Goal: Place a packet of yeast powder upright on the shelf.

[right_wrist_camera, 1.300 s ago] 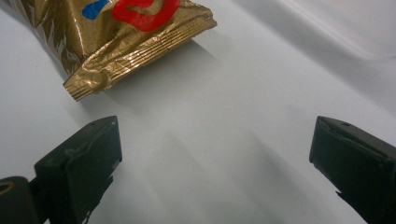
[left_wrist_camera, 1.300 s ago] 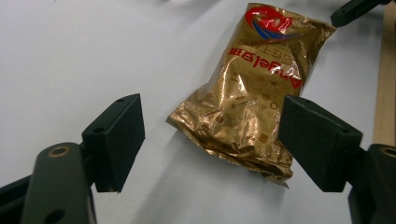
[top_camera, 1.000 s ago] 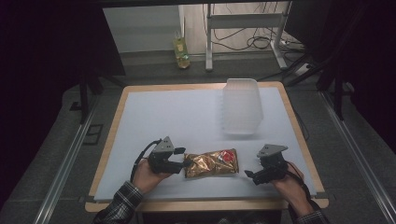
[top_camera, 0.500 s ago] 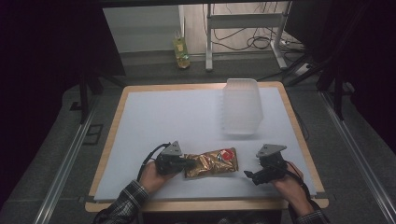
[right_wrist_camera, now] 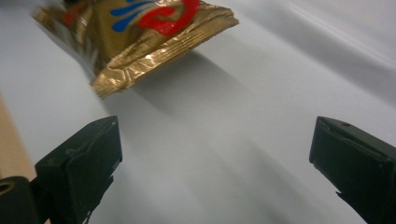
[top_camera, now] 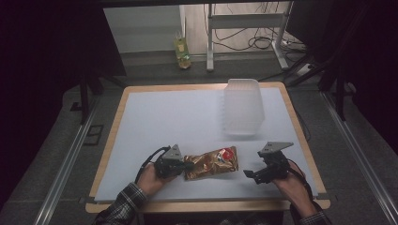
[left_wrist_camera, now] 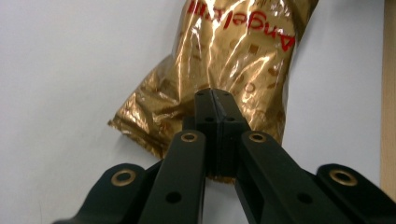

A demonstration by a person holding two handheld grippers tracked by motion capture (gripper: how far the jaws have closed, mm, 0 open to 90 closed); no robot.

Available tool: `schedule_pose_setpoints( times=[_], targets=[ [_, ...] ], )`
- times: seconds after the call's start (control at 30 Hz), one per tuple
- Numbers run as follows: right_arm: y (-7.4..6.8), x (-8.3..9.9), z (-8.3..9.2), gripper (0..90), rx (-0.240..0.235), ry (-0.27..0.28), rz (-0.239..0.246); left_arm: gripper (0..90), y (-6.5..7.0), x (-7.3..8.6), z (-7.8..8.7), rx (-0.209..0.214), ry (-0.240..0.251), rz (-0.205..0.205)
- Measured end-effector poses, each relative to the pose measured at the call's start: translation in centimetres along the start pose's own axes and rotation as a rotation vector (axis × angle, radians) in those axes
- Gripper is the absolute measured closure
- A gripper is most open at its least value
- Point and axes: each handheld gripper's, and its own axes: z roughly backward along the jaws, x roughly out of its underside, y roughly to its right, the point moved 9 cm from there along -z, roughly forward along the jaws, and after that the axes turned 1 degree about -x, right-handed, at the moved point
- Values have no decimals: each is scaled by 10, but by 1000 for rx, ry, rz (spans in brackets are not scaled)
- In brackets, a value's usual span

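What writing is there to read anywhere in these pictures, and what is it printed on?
"Angel..." in red letters, upside down and cut off: on the gold snack bag.
Second red line above it on the bag: cut off, unreadable.
Label on the bottle on the floor: too small to read.

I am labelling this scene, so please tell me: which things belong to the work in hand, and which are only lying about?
In the work:
- crinkled gold foil snack bag
- left gripper, shut on the bag's edge
- right gripper, open beside the bag

Lying about:
- clear plastic tub, upside down it seems
- yellow-green bottle on the floor
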Motion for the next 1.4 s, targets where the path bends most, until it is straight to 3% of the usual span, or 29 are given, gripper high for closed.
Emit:
schedule_pose_setpoints(
  times=[0.17, 0.23, 0.33, 0.5, 0.6, 0.8, 0.97, 1.03, 1.2, 1.23, 1.33, 1.4],
  targets=[
    [-3, -6, 2, 37, -31, 19, -10, 900, 0, 5, 1, 3, -9, 16],
    [-5, -7, 1, 36, -34, 24, -9, 900, -1, 13, 1, -8, -57, 16],
    [-10, -13, 0, 34, -68, 48, -32, 900, -2, 16, 1, -1, -55, 33],
    [-19, -21, -4, 37, -102, 54, -20, 900, -2, 15, 1, -4, -55, 13],
    [-22, -24, -5, 39, -144, 51, -58, 900, -2, 16, 1, 0, -52, 15],
    [-26, -26, -15, 37, -159, -8, -70, 899, -2, 16, 1, 1, -46, 16],
    [-32, -32, -28, 41, -209, -57, -137, 899, -2, 16, 1, 1, -48, 16],
    [-34, -34, -32, 68, -223, -84, -164, 899, -2, 16, 1, 1, -48, 16],
    [-38, -44, -40, 149, -242, -95, -179, 899, -2, 16, 1, -1, -51, 15],
    [-39, -48, -44, 233, -247, -95, -190, 899, -2, 15, 1, -3, -52, 15],
    [-39, -55, -48, 336, -262, -83, -224, 899, -2, 15, 1, -4, -54, 12],
    [-39, -57, -50, 353, -260, -80, -236, 899, -2, 15, 1, -4, -54, 10]
  ],
)
